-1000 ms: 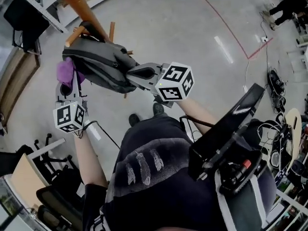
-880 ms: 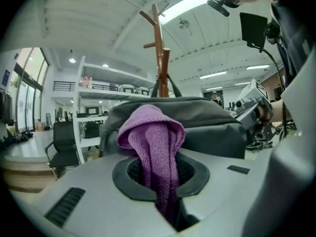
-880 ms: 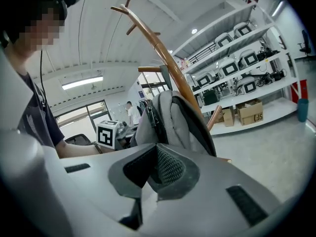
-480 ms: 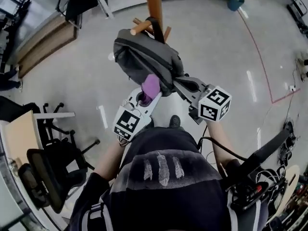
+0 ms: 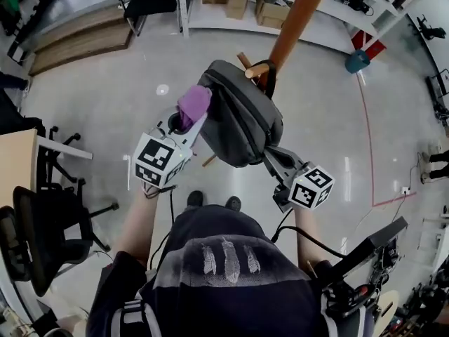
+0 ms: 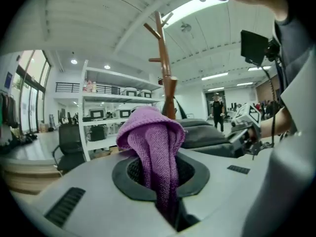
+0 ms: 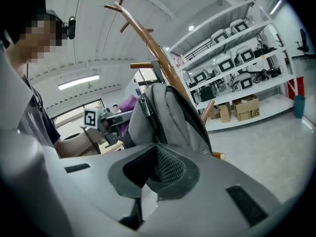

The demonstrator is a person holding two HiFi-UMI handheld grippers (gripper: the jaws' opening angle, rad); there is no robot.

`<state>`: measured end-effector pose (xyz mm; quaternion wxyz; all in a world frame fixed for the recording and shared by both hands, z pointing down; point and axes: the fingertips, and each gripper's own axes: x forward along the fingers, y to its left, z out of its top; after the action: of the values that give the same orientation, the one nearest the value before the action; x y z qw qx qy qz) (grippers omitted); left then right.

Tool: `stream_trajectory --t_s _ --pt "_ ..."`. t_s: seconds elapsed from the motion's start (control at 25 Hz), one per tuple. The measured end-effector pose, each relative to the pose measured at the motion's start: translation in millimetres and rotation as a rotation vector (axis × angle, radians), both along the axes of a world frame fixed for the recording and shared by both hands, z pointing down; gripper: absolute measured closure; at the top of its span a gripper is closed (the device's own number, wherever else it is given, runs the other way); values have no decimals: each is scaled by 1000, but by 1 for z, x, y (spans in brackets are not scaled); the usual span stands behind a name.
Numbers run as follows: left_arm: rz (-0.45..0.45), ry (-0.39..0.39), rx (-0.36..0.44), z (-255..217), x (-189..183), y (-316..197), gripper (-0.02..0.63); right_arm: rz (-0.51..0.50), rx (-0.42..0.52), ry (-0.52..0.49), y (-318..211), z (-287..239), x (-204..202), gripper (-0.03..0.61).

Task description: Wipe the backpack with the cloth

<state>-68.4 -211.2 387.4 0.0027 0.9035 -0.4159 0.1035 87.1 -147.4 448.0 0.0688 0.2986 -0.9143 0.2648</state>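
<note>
A grey backpack (image 5: 242, 118) hangs by its loop from a peg of a wooden coat stand (image 5: 295, 16). My left gripper (image 5: 184, 121) is shut on a purple cloth (image 5: 193, 104), and the cloth rests against the backpack's upper left side. In the left gripper view the cloth (image 6: 155, 142) bulges out of the jaws, with the backpack (image 6: 207, 132) just behind it. My right gripper (image 5: 270, 153) is shut on the backpack's lower end. In the right gripper view the backpack (image 7: 168, 117) rises straight out of the jaws, and the cloth (image 7: 129, 102) peeks out beyond it.
White shelves (image 5: 238, 5) holding cardboard boxes stand behind the coat stand. A blue bin (image 5: 356, 62) sits at the right. A black office chair (image 5: 42, 237) and a desk corner are at the left. Red tape (image 5: 368, 139) runs across the grey floor.
The head view has swung round. My left gripper has carried the cloth from the backpack's lower part up along its side toward the top. The right gripper keeps its hold on the backpack's bottom.
</note>
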Motion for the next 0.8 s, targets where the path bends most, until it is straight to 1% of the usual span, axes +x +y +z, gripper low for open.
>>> stream_trajectory --t_s 0.12,0.2,0.28,0.36,0.4,0.52,0.64,0.72,0.8 --pt "-134 -89 41 -26 -42 -54 561 -4 -25 -14 -1 3 -5 586" --pt "-165 -100 28 -34 -48 -78 561 -9 -29 -5 -1 3 -6 586" --pt "-155 -103 -9 -36 -39 -93 561 -14 -22 17 -1 1 -7 586" --pt "-124 -141 -38 -30 -20 -100 561 -14 -19 31 0 -1 -7 586" --pt "-109 -165 -38 -27 -11 -101 561 -15 -17 37 0 -1 -8 586" --pt "-105 -239 -9 -25 -1 -96 563 -32 4 68 0 -2 -14 586" --pt "-94 -338 31 -26 6 -84 561 -46 14 74 1 -3 -13 586" --pt "-39 -380 51 -27 20 -70 561 -48 14 61 0 -5 -11 586" --pt "39 -395 53 -25 40 -53 561 -51 15 46 -1 -6 -12 586"
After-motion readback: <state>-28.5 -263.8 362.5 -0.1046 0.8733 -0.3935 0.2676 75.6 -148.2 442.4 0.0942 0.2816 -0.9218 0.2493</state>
